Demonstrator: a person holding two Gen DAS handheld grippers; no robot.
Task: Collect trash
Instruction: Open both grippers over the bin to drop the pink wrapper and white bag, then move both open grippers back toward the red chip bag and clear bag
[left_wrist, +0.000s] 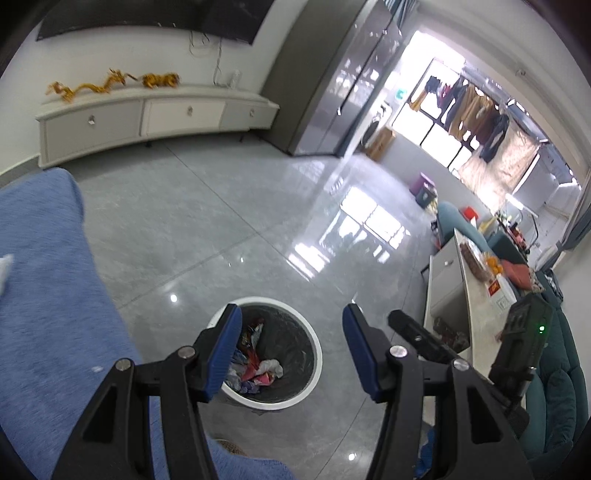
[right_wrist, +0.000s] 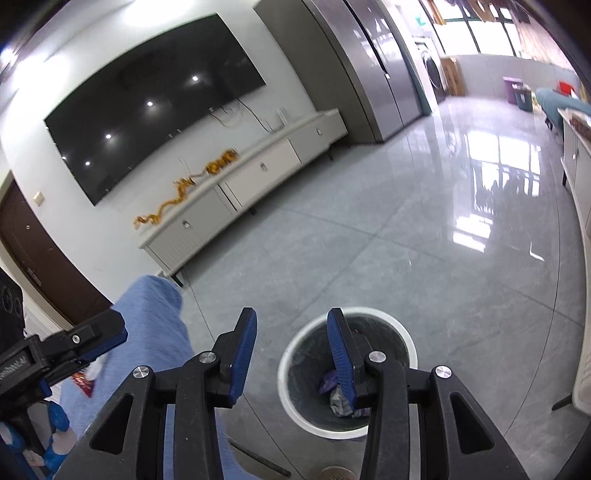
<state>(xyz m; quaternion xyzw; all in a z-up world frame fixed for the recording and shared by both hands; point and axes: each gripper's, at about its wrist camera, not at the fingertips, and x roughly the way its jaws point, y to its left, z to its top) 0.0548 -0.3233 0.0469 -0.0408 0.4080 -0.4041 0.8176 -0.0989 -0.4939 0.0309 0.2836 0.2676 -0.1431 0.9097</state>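
A round white-rimmed trash bin (left_wrist: 312, 339) with a dark liner stands on the grey floor and holds crumpled wrappers and paper (left_wrist: 258, 369). My left gripper (left_wrist: 291, 317) is open and empty, above the bin. In the right wrist view the bin (right_wrist: 284, 369) is low and right of centre. My right gripper (right_wrist: 291, 314) is open and empty above the bin's left rim. The left gripper (right_wrist: 96, 336) shows at the left of that view. A red wrapper (right_wrist: 83, 382) and a white scrap lie on the blue cloth (right_wrist: 155, 317) beneath it.
A blue cloth-covered surface (left_wrist: 44, 295) fills the left. A white TV cabinet (left_wrist: 147, 118) with gold ornaments stands under a wall TV (right_wrist: 155, 103). A cluttered white table (left_wrist: 476, 295) and teal sofa (left_wrist: 554, 387) are on the right. The right gripper's body (left_wrist: 517, 350) shows there too.
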